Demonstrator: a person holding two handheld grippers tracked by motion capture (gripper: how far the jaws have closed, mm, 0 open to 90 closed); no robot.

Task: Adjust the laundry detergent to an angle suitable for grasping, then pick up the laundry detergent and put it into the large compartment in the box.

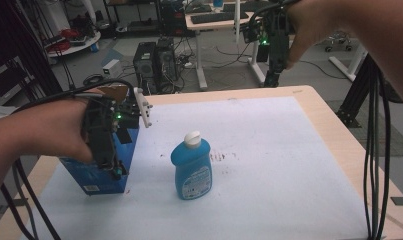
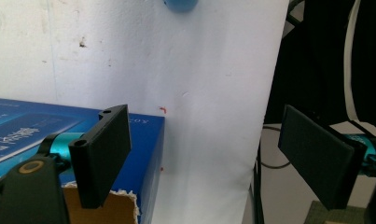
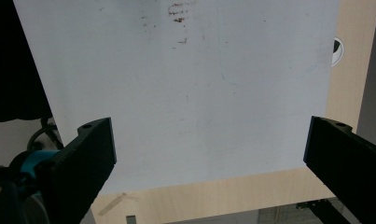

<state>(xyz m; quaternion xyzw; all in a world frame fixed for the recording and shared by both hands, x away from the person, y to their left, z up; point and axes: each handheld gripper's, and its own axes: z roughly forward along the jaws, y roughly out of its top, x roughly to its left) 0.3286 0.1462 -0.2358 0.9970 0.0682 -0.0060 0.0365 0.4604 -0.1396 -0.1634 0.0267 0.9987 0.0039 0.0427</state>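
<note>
A blue bottle (image 1: 191, 172) with a white cap stands upright near the middle of the white mat (image 1: 279, 150). To its left stands a blue cardboard box (image 1: 101, 175) with a torn open top. My left gripper (image 1: 114, 167) hangs just over that box, pointing down. In the left gripper view it (image 2: 209, 158) is open; one jaw is above the box (image 2: 31, 130) and the other past the mat's edge, with no pad pressing on anything. The bottle's base (image 2: 181, 4) shows at the top edge. My right gripper (image 1: 271, 77) is held high over the table's far edge. Its jaws stand wide open (image 3: 204, 163) above bare mat.
Reddish-brown stains (image 1: 221, 156) mark the mat right of the bottle. The wooden table rim (image 1: 339, 135) borders the mat. Black cables (image 1: 376, 150) hang at the right. Computer towers (image 1: 156, 65) and a desk (image 1: 214, 20) stand on the floor beyond the table.
</note>
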